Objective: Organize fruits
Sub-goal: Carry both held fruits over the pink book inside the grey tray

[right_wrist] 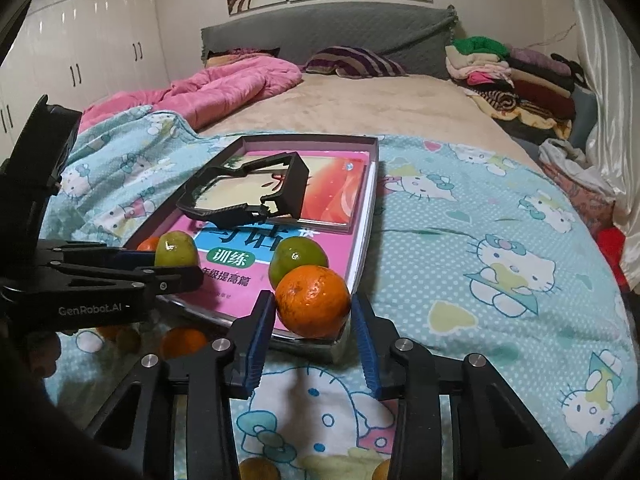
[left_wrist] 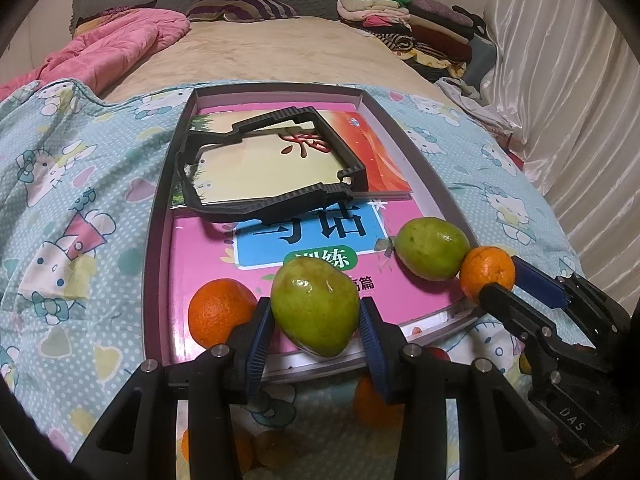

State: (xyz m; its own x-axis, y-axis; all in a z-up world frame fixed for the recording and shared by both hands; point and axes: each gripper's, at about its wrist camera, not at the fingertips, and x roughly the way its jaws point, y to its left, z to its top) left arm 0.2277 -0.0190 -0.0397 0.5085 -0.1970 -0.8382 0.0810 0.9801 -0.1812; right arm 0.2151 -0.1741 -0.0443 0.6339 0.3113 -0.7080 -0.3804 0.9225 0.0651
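Observation:
My left gripper [left_wrist: 316, 312] is shut on a green fruit [left_wrist: 315, 306], held over the near edge of the pink book [left_wrist: 224, 256] in the shallow box tray [left_wrist: 160, 208]. An orange [left_wrist: 218, 311] lies on the book to its left. A second green fruit [left_wrist: 433, 248] lies on the book at the right. My right gripper [right_wrist: 313, 312] is shut on an orange [right_wrist: 313, 301] at the tray's near right corner, touching that green fruit [right_wrist: 296, 258]. The right gripper also shows in the left wrist view [left_wrist: 498, 280].
A black plastic frame [left_wrist: 272, 164] lies on a second book at the tray's far end. More oranges [left_wrist: 376, 404] and small fruits [left_wrist: 276, 448] lie on the Hello Kitty blanket [right_wrist: 500, 240] below the grippers. A pink quilt [right_wrist: 224, 88] and folded clothes [right_wrist: 508, 72] are farther back.

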